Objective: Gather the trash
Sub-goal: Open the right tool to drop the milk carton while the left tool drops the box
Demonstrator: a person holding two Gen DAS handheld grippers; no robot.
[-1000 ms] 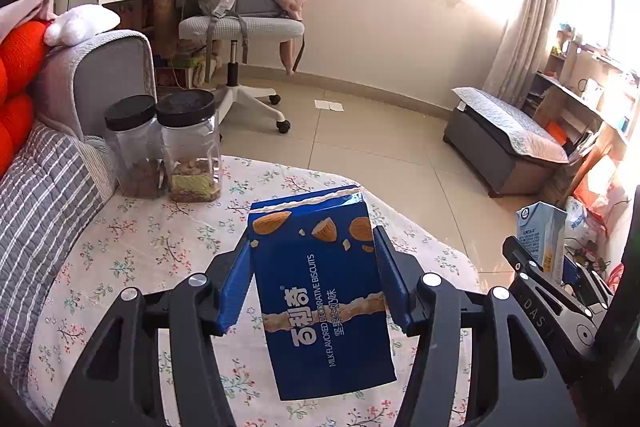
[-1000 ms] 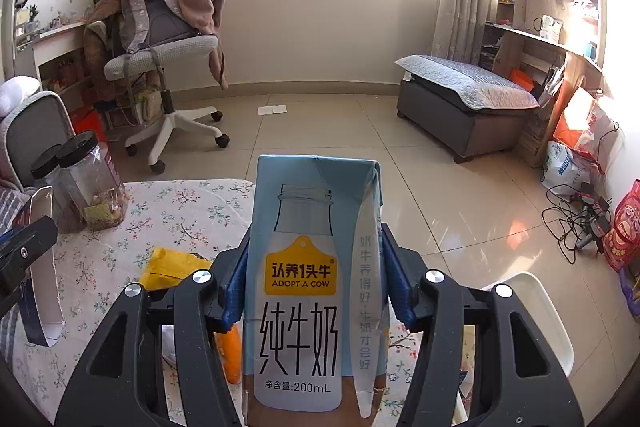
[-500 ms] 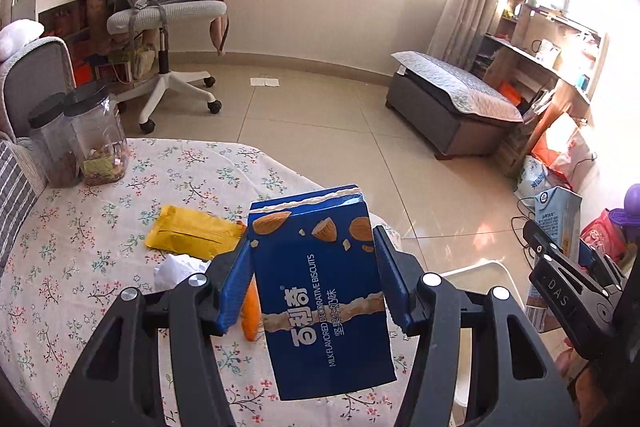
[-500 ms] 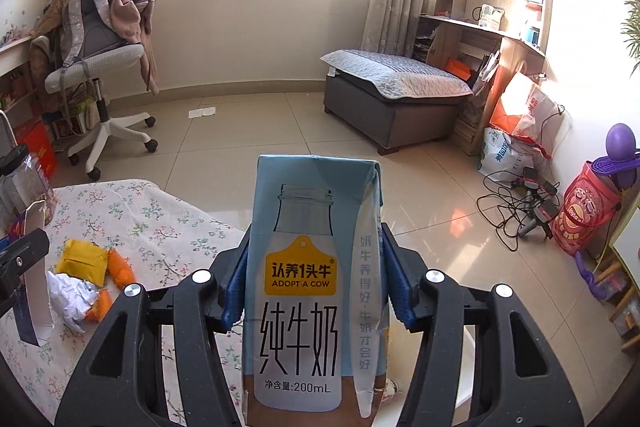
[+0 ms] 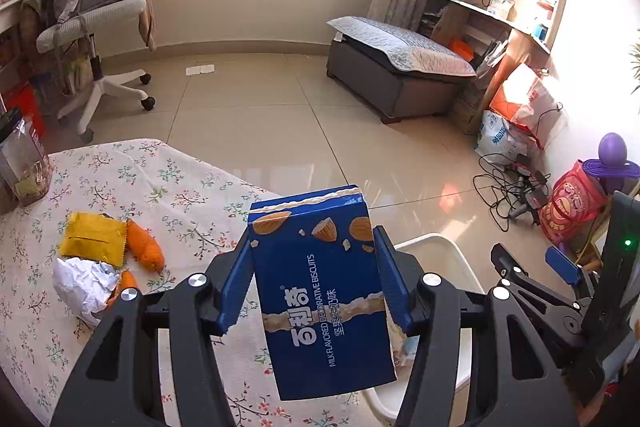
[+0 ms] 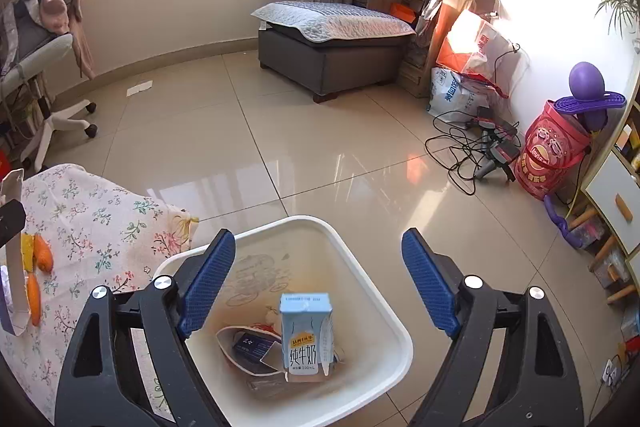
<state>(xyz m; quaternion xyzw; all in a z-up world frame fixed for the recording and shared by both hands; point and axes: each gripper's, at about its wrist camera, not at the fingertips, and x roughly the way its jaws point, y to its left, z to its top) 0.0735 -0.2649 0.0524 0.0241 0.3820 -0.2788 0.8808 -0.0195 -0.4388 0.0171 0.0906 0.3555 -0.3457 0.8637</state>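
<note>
My left gripper [image 5: 312, 287] is shut on a blue biscuit box [image 5: 320, 291], held above the table's right end near the white bin [image 5: 448, 251]. My right gripper [image 6: 318, 283] is open and empty above the white bin [image 6: 360, 259]. A light blue milk carton [image 6: 306, 333] stands inside the bin among other scraps. On the flowered table [image 5: 140, 187] lie a yellow packet [image 5: 94, 239], orange wrappers [image 5: 146, 249] and crumpled white paper [image 5: 84, 283].
A clear jar [image 5: 22, 163] stands at the table's left edge. A swivel chair [image 5: 96, 27] with clothes is at the back left. A grey ottoman [image 6: 332, 43], bags, cables [image 6: 472, 147] and a red snack bucket [image 6: 548, 155] line the right side.
Both grippers swung right from the table toward the bin. My right gripper opened and the milk carton dropped into the bin. The left still holds the biscuit box.
</note>
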